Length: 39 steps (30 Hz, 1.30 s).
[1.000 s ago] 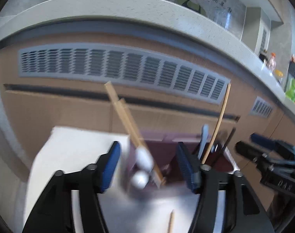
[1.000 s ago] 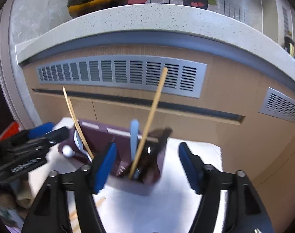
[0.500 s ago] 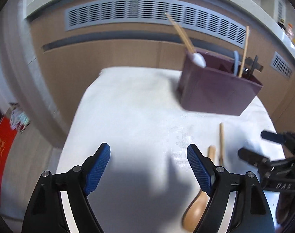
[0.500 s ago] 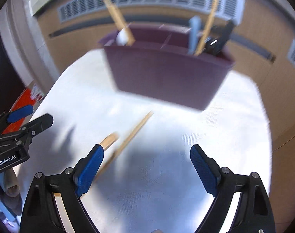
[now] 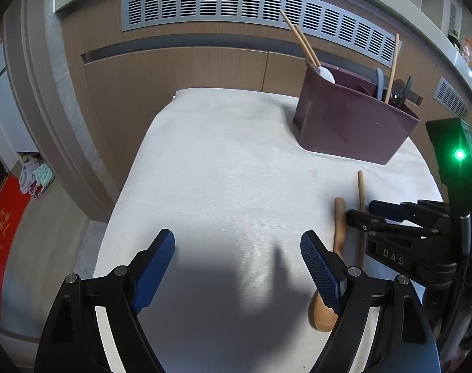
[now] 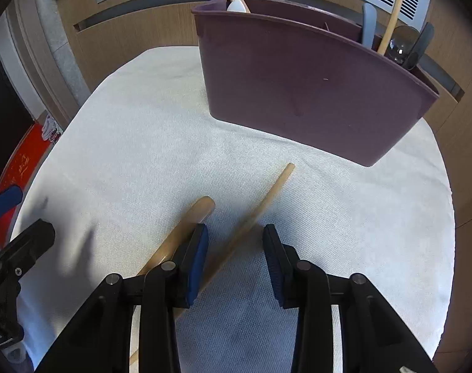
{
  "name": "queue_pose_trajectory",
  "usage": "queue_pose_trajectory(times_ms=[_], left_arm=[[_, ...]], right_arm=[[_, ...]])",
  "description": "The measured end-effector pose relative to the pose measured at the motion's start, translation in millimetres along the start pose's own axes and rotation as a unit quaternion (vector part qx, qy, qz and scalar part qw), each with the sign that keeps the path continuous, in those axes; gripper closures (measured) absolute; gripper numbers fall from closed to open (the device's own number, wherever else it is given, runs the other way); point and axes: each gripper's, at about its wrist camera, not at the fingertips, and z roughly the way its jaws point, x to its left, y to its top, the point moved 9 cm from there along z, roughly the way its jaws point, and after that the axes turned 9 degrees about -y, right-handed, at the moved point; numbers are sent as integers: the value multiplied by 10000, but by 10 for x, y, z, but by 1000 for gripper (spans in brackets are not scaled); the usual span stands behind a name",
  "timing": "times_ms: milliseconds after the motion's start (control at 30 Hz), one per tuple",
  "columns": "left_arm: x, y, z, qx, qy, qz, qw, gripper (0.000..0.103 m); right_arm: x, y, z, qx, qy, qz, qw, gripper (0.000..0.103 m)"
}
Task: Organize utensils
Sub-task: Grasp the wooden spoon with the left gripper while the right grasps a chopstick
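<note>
Straddling chopstick (image 6: 260, 208): right gripper (image 6: 234, 256) fingers part-open, nothing held; left gripper (image 5: 237, 267) wide, empty. Item thin, stiff, light, rolls; grip mid-shaft.

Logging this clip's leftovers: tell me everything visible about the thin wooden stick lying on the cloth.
The thin wooden stick is pale, round, plain wood with a blunt cut end pointing toward the purple caddy. It lies flat on the white cloth, beside the wooden spoon without touching it. It runs between the right gripper fingers, which are open around it.
</note>
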Motion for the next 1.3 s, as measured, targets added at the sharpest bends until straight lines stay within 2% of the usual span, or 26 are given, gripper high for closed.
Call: queue_pose_trajectory(times_ms=[33, 67, 200, 267, 333, 400, 467, 500, 533, 700, 867, 967, 1000, 1033, 1133, 1167, 1300], left_arm=[[-20, -2, -1, 15, -2, 26, 10000, 20], [-42, -5, 4, 35, -3, 52, 10000, 20], [-144, -30, 52, 148, -45, 164, 9997, 20], [-219, -45, 79, 207, -195, 246, 9993, 20], [-342, -62, 100, 293, -636, 289, 9971, 20], [-503, -89, 147, 547, -1196, 312, 9908, 20], [-636, -112, 215, 830, -1460, 440, 9848, 24], [-711, -118, 265, 996, -1509, 576, 9818, 30], [-767, -119, 302, 1110, -1525, 702, 9795, 38], [-992, -106, 606, 1809, -1393, 1252, 9655, 58], [-1062, -4, 862, 2176, -1048, 1571, 9576, 72], [-1144, 46, 946, 2350, -1058, 1640, 9522, 76], [-1167, 60, 965, 2370, -1006, 1707, 9511, 79], [-1196, 75, 975, 2369, -938, 1795, 9502, 90], [-1298, 71, 905, 2179, -761, 2083, 9504, 91], [-1328, 60, 873, 2068, -825, 2155, 9508, 91], [-1346, 116, 665, 1662, -1090, 1791, 9635, 91]], right_arm=[[-14, -14, -14, -19, 20, -43, 10000, 88], [-37, -37, -30, -19, 46, -74, 10000, 90], [-204, -152, -78, 34, 172, 27, 9998, 96], [-360, -243, -110, 38, 127, 116, 9998, 96], [-511, -343, -131, 29, 42, 157, 9999, 96], [-645, -451, -145, 31, -30, 211, 9998, 96], [-781, -550, -177, 16, -88, 254, 9996, 96], [-836, -595, -196, -3, -116, 264, 9996, 96], [-865, -619, -209, -17, -124, 265, 9996, 96], [-993, -741, -261, -84, -69, 320, 9994, 96], [-1092, -830, -313, -178, 77, 404, 9990, 93], [-1131, -851, -368, -275, 168, 409, 9986, 88], [-1159, -855, -375, -290, 176, 454, 9984, 87], [-1189, -875, -374, -286, 182, 494, 9982, 87], [-1245, -839, -356, -280, 196, 668, 9972, 87], [-1234, -798, -347, -278, 212, 709, 9969, 87], [-1166, -680, -291, -187, 304, 755, 9965, 87]])
